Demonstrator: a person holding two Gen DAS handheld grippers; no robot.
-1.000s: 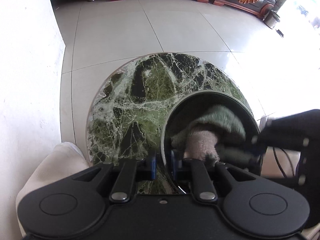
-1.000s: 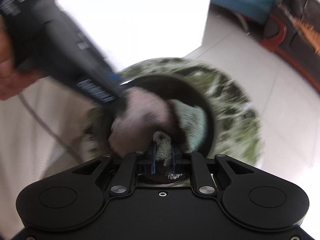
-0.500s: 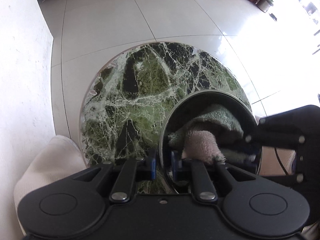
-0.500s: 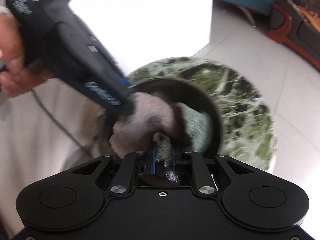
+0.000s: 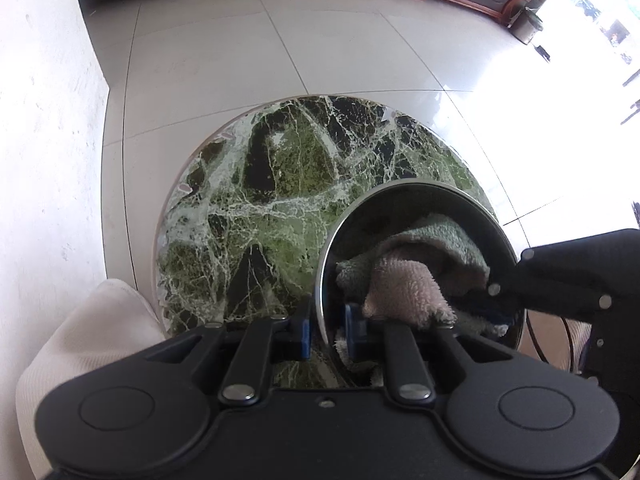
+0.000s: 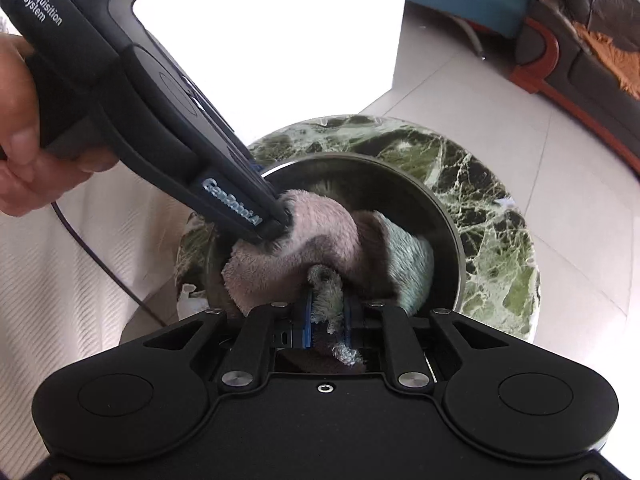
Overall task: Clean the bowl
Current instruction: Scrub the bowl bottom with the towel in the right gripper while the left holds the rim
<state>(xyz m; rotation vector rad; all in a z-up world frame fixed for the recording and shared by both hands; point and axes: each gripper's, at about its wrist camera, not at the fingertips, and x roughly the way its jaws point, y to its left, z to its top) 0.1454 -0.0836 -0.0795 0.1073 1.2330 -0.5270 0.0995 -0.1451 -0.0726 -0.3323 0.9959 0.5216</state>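
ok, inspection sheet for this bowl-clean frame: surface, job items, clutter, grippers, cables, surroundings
Surface: round green marble table, no spills seen.
Job's things: metal bowl at the table's near edge; pink and green cloth bunched inside it.
Clutter: nothing seen.
Grippers: left gripper shut on the bowl rim, one finger outside, one inside; right gripper shut on a fold of the cloth.
Cables: dark cable trails below the hand holding the left gripper.
Surroundings: tiled floor, white wall, wood-trimmed sofa.
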